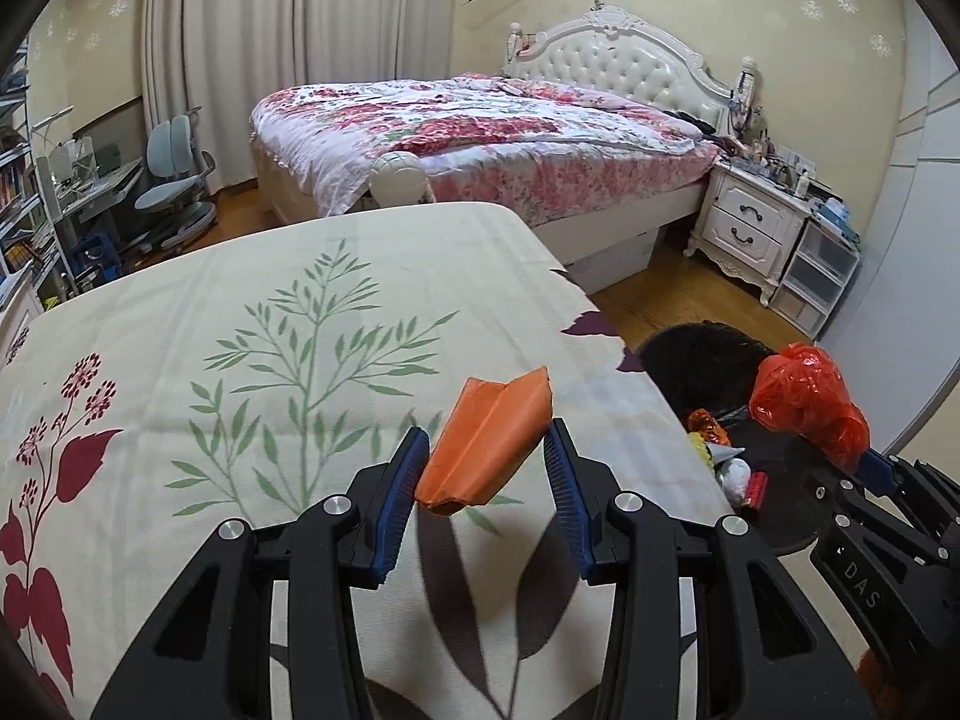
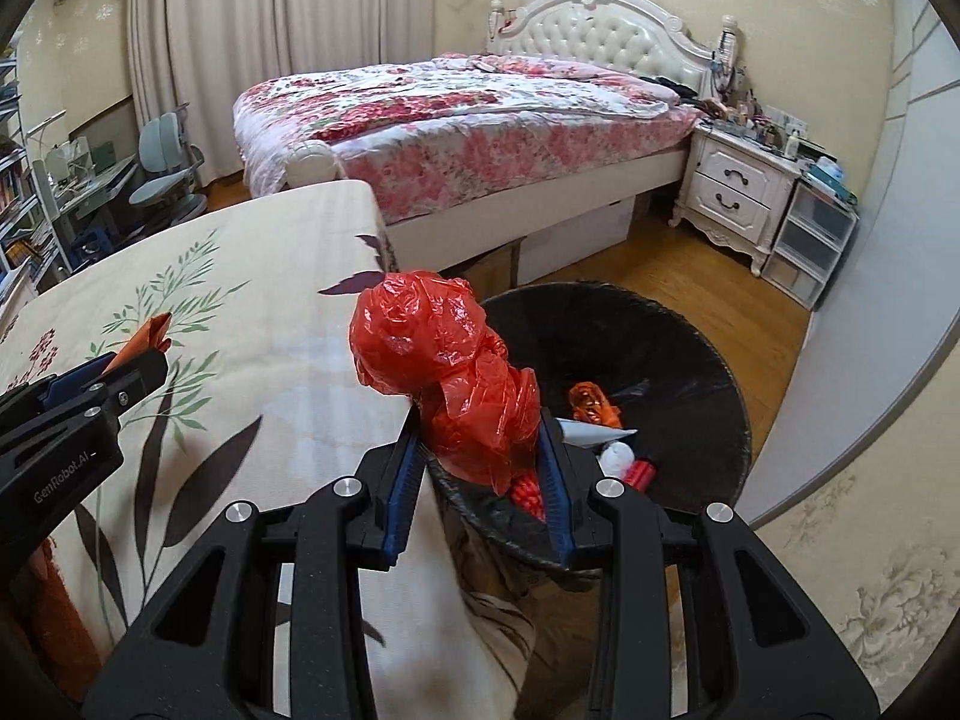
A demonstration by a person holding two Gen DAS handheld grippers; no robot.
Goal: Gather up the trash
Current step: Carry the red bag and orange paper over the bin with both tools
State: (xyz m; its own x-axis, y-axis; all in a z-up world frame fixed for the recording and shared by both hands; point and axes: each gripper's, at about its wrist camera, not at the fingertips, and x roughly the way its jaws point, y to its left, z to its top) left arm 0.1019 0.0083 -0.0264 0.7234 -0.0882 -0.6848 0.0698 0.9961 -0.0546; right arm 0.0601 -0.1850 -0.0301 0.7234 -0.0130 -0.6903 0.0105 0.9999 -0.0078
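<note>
- A black-lined trash bin [image 2: 690, 360] is standing on the wooden floor [image 2: 708, 276] just beside the counter's right edge, and it is already holding scraps: a shiny orange wrapper [image 2: 591, 402], a white crumpled piece [image 2: 618, 455], a pale folded paper [image 2: 591, 435] and something red [image 2: 642, 471].
- The counter [image 1: 180, 330], draped in a cream cloth printed with leaves and red flowers, is ending at a rounded corner near the bin; the cloth is hanging down over that edge.
- Beyond the counter, open floor is lying between the bin, the bed [image 1: 480, 138] with its floral cover, and the white nightstand [image 1: 747, 222].
- The left gripper [image 1: 489, 468] is gripping an orange folded paper packet [image 1: 489, 444] between its blue-padded jaws, holding it above the cloth, short of the counter's right edge.
- The right gripper [image 2: 483, 462] is clamping a crumpled red plastic bag [image 2: 444, 360] in its jaws; the bag is bulging up above the pads and is hanging over the near rim of the bin, beside the counter's edge.
- In the right wrist view the left gripper is showing at the far left, well apart from the bin.
</note>
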